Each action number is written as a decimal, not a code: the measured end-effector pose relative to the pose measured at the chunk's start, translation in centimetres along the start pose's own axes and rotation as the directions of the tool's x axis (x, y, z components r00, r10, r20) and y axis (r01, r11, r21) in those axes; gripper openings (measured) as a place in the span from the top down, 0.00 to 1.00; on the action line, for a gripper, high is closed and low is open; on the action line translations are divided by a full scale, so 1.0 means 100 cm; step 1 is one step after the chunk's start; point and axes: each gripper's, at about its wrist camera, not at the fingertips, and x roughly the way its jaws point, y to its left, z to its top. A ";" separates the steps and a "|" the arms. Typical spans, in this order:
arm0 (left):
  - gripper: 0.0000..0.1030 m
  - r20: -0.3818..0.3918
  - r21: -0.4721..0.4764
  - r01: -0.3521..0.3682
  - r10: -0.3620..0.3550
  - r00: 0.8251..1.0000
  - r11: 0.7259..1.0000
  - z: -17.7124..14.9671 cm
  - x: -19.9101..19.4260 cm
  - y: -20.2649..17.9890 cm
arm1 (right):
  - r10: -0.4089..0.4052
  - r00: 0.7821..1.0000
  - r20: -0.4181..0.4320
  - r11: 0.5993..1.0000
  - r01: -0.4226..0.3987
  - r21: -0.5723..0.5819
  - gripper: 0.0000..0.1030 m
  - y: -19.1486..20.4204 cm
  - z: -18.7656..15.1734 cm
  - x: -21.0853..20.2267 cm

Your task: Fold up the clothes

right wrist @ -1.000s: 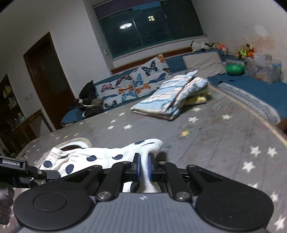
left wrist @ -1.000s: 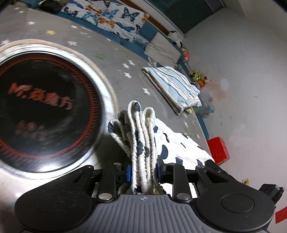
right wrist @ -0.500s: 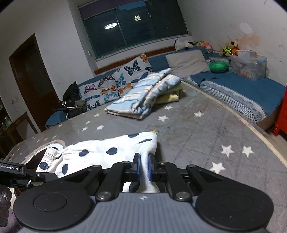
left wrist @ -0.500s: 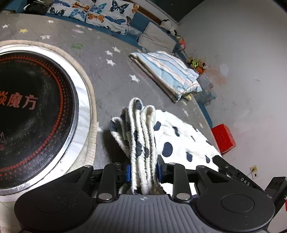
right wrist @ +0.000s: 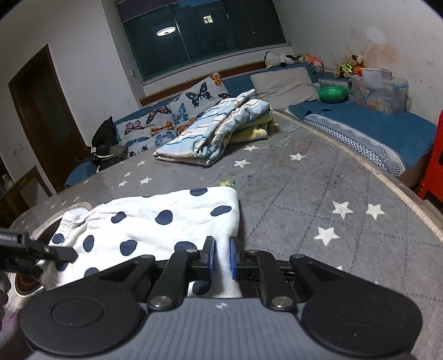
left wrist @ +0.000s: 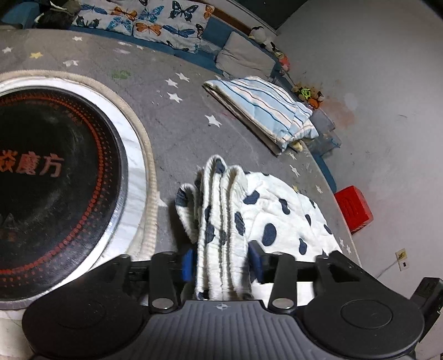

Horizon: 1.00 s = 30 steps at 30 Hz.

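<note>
A white garment with dark blue dots [left wrist: 277, 210] lies on the grey star-patterned table [left wrist: 177, 121]. My left gripper [left wrist: 221, 263] is shut on its bunched, ribbed waistband end, with several folds standing between the blue pads. My right gripper [right wrist: 220, 259] is shut on the other end of the same garment [right wrist: 155, 224], which lies spread flat on the table [right wrist: 318, 188] ahead of it. The left gripper's tip shows at the left edge of the right wrist view.
A round black hotplate with red lettering [left wrist: 49, 177] is set in the table left of the garment. A folded blue striped blanket [left wrist: 263, 105] lies further back. A butterfly-print sofa [left wrist: 155, 25], a red stool [left wrist: 354, 207] and the table's rim [right wrist: 401, 193] lie around.
The garment has come down from hanging slack between the grippers and now lies spread flat on the table. Both grippers have sunk lower and kept their hold.
</note>
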 end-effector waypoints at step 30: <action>0.66 0.098 0.212 -0.156 0.138 0.986 0.965 0.040 0.024 -0.019 | 0.030 1.000 -0.006 0.987 -0.030 -0.158 0.58 0.041 0.003 0.007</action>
